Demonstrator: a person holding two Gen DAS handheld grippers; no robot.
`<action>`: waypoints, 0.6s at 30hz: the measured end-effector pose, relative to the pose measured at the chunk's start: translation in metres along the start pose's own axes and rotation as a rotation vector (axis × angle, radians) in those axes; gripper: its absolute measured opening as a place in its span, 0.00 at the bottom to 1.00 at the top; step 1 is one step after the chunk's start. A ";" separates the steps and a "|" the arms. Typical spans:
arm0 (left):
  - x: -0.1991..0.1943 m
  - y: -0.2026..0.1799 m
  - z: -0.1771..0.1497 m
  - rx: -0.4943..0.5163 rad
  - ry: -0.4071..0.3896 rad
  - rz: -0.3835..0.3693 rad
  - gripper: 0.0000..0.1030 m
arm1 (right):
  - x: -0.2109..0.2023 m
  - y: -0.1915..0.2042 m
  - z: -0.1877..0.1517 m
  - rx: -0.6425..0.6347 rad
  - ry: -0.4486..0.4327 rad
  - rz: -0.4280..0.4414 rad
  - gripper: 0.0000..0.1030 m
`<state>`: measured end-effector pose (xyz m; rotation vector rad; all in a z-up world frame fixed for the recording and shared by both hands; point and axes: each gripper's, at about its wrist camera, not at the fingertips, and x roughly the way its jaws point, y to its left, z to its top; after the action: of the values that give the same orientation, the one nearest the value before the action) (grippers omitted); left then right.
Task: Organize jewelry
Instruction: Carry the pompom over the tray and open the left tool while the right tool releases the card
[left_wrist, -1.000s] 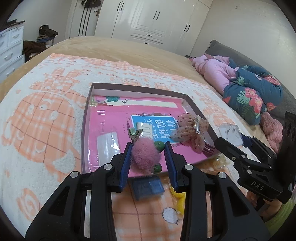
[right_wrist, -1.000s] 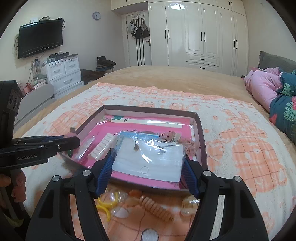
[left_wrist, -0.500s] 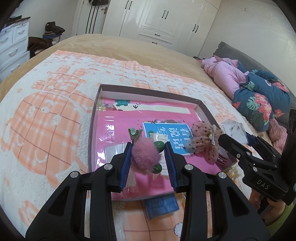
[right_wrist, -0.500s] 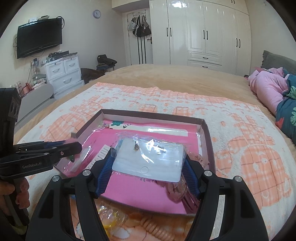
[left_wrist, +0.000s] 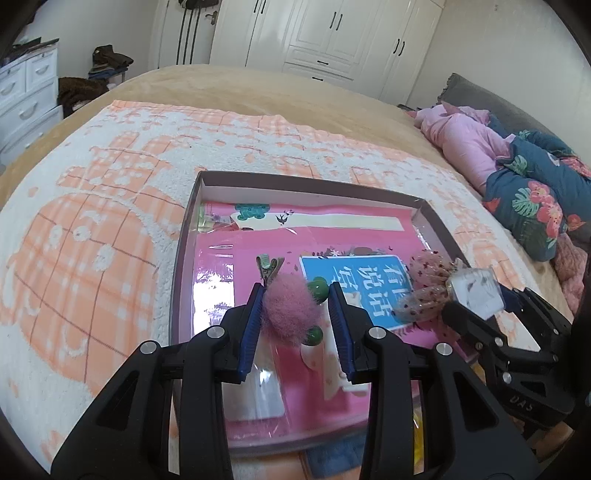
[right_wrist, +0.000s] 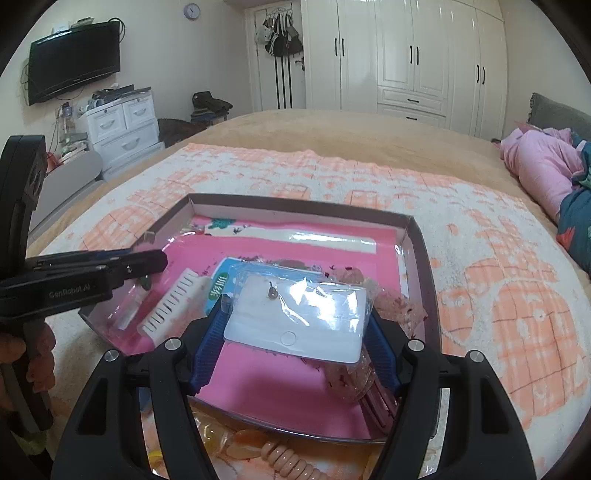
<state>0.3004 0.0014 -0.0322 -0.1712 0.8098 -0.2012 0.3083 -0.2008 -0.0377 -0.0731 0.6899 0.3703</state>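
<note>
A shallow brown-rimmed box (left_wrist: 295, 181) with a pink lining lies on the bed; it also shows in the right wrist view (right_wrist: 417, 236). My left gripper (left_wrist: 297, 314) is shut on a pink pom-pom hair clip (left_wrist: 290, 310) with green beads, held over the box's near left part. My right gripper (right_wrist: 295, 325) is shut on a clear bag with a white earring card (right_wrist: 295, 321), held over the box's near right part. A blue-labelled packet (left_wrist: 362, 288), a dotted mesh bow (left_wrist: 424, 284) and a white comb (right_wrist: 173, 306) lie in the box.
An orange-and-white blanket (left_wrist: 92, 240) covers the bed. Loose hair ties and a coiled band (right_wrist: 291, 461) lie on it in front of the box. Pink and floral bedding (left_wrist: 517, 166) is piled at the right. White drawers (right_wrist: 122, 125) stand at the far left.
Both grippers have moved forward over the box, each still holding its item. The box now sits closer and lower in both views.
</note>
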 end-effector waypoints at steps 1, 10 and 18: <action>0.003 0.000 0.001 0.000 0.004 0.004 0.26 | 0.002 -0.001 -0.001 0.004 0.006 0.000 0.65; 0.018 0.004 0.004 0.003 0.029 0.023 0.27 | 0.014 0.011 -0.013 -0.034 0.043 0.004 0.65; 0.025 0.004 0.001 0.004 0.043 0.025 0.27 | 0.017 0.015 -0.016 -0.039 0.054 0.017 0.65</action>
<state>0.3187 -0.0012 -0.0502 -0.1529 0.8540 -0.1837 0.3054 -0.1846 -0.0600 -0.1151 0.7367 0.3991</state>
